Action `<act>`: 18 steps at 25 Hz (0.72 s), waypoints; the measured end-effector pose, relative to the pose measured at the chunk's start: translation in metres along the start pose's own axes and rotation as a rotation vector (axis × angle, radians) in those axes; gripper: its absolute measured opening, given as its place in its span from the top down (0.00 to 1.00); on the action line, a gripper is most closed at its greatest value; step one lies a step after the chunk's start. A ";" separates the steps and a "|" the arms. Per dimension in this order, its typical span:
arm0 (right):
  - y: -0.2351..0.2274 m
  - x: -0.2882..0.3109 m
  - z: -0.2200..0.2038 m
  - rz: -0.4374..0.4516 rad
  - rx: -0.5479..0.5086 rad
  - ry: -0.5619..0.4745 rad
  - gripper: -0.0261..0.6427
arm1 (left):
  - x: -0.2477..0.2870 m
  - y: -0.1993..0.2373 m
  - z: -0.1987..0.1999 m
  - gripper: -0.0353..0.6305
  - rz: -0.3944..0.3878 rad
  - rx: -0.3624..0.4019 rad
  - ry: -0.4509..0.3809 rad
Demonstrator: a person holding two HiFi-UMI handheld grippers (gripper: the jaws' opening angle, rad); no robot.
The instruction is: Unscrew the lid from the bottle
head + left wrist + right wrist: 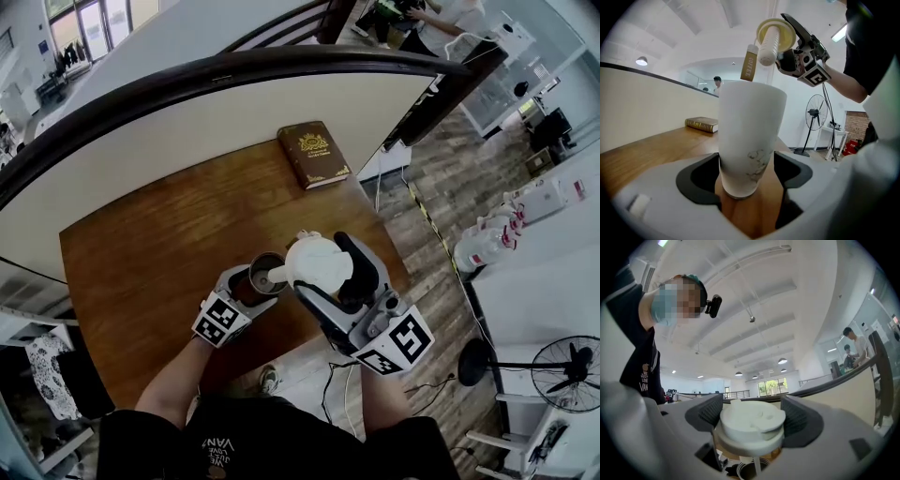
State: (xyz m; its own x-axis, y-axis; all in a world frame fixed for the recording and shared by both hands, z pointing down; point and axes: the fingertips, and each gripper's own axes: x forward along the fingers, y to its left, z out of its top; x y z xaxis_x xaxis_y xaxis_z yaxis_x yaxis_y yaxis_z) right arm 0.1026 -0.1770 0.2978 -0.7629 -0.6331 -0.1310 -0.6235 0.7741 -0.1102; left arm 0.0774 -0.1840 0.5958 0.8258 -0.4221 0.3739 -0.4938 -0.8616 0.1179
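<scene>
A white bottle (750, 136) stands upright on the wooden table (159, 253), and my left gripper (745, 176) is shut on its lower body. Its dark open mouth (265, 272) shows from above, beside my left gripper (246, 289). A tan coffee sachet (749, 63) pokes up at the rim. The white lid (319, 262) is off the bottle and up and to its right, with my right gripper (330, 272) shut on it. From the lid (776, 33) a ribbed tube hangs down. In the right gripper view the lid (752, 427) sits between the jaws of my right gripper (751, 416), with the bottle's mouth (749, 470) below.
A brown book (313, 153) lies at the table's far right corner. A curved wall with a dark rail (281, 66) backs the table. The table's right edge drops to a wood floor. A white counter with spray bottles (487, 239) and a fan (567, 373) stand at right.
</scene>
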 end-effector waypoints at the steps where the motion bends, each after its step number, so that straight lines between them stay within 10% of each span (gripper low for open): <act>1: -0.001 -0.004 0.003 -0.007 0.005 -0.006 0.43 | -0.002 -0.001 0.000 0.40 0.001 -0.003 0.005; 18: 0.019 -0.065 0.010 -0.035 0.080 -0.061 0.43 | -0.105 -0.021 0.032 0.40 0.272 -0.060 -0.140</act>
State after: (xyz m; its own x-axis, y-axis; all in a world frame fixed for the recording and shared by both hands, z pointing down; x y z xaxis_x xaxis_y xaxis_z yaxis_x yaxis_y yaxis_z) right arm 0.1422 -0.1214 0.2949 -0.7274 -0.6609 -0.1848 -0.6322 0.7501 -0.1942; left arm 0.0098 -0.1307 0.5245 0.6883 -0.6737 0.2689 -0.7139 -0.6949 0.0863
